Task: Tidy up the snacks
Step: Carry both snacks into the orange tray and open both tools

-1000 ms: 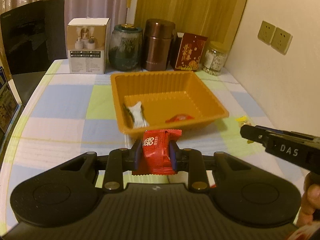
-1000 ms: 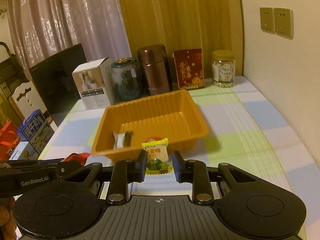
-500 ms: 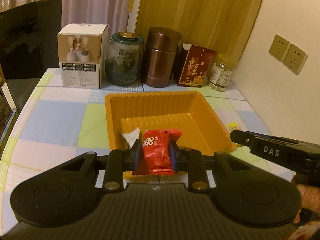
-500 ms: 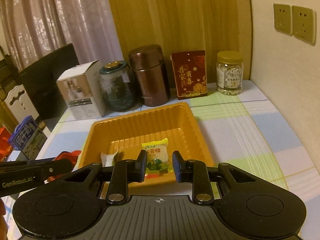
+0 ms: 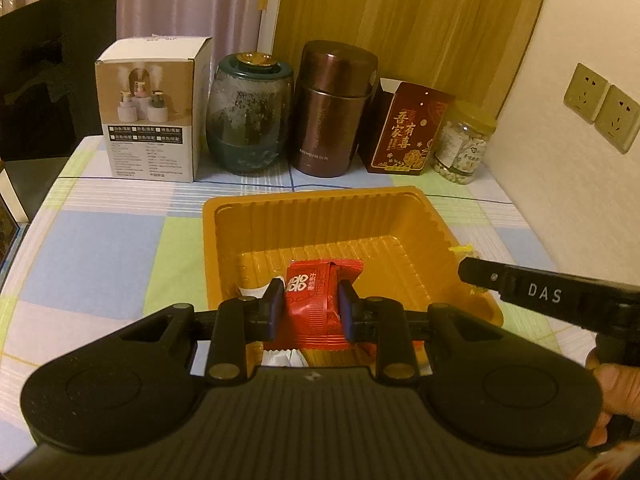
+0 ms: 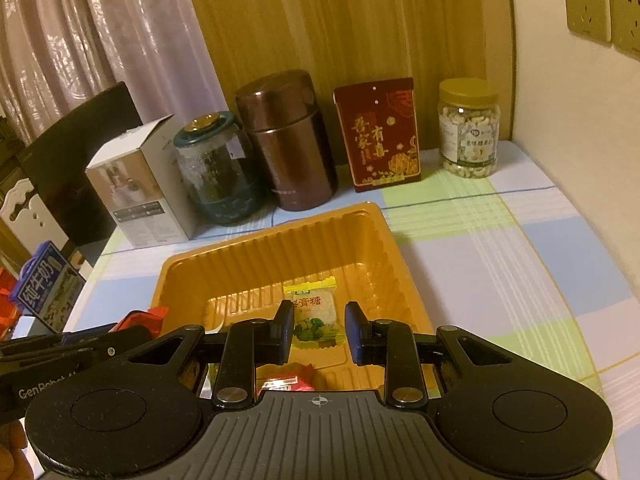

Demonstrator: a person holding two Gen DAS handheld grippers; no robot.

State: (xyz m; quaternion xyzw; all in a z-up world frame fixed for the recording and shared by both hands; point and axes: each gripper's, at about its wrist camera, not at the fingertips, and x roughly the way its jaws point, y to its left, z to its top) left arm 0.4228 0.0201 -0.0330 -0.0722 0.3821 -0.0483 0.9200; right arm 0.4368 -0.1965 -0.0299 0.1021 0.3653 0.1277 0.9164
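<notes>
Left gripper [image 5: 308, 306] pinching red snack packet [image 5: 316, 300] above near end of orange tray [image 5: 312, 204]. Right gripper [image 6: 318, 330] pinching yellow-green candy packet [image 6: 312, 312] over same tray. White wrapper [image 5: 250, 291] on tray floor. Brown canister [image 6: 288, 140] behind tray.

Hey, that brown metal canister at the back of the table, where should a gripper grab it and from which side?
Grip the brown canister across its round body, below the lid seam, coming level from the front over the orange tray. It stands upright; a glass jar and red box crowd its sides.
</notes>
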